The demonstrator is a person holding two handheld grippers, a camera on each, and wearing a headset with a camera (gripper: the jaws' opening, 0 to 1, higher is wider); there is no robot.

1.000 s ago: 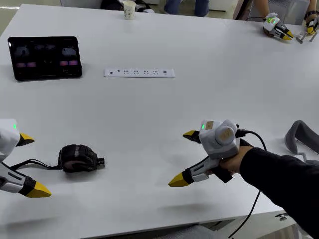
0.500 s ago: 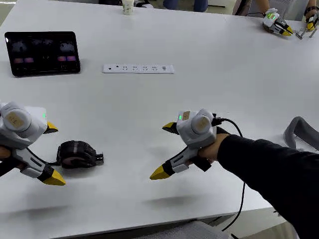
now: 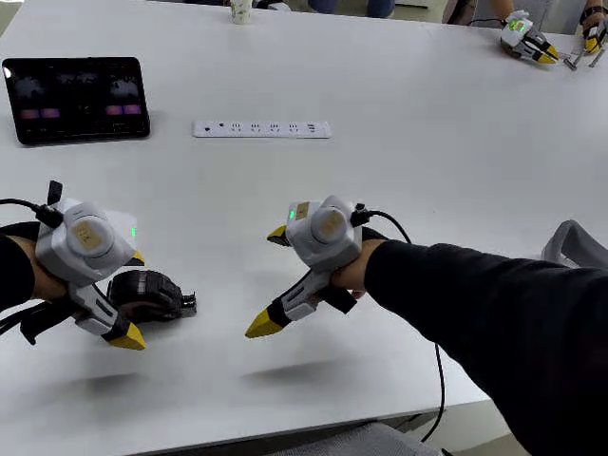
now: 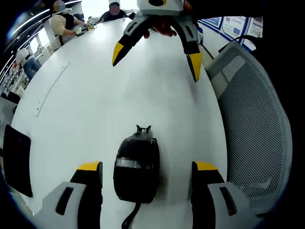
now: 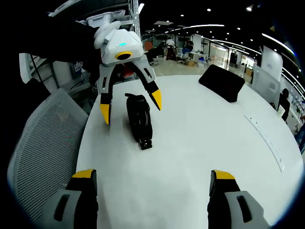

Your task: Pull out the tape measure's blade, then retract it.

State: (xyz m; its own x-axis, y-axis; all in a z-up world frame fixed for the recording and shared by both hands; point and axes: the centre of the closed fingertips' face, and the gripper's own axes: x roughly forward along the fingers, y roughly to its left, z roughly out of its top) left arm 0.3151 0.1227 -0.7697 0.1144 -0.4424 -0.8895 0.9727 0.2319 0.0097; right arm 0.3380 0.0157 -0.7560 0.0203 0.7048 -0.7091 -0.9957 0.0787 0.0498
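Observation:
The black tape measure [image 3: 150, 294] lies on the white table [image 3: 399, 161], its blade tip pointing right and no blade drawn out. My left gripper [image 3: 133, 296] is open and straddles the case, one yellow fingertip [image 3: 128, 337] in front of it and one behind. In the left gripper view the tape measure [image 4: 137, 164] sits between the wide-apart jaws of the left gripper [image 4: 147, 166], with gaps on both sides. My right gripper [image 3: 270, 278] hovers open a short way to the right of the blade tip. From the right gripper [image 5: 153, 175], the tape measure [image 5: 139, 119] is straight ahead.
A dark tablet [image 3: 76, 98] lies at the back left and a white power strip [image 3: 262, 129] at mid-table. A paper cup [image 3: 241, 9] stands at the far edge. A grey strap [image 3: 575, 247] lies at the right edge. A mesh chair [image 4: 252, 119] stands by the table.
My left gripper has moved right and now straddles the tape measure. My right gripper has moved left toward the blade tip. The tape measure has stayed put.

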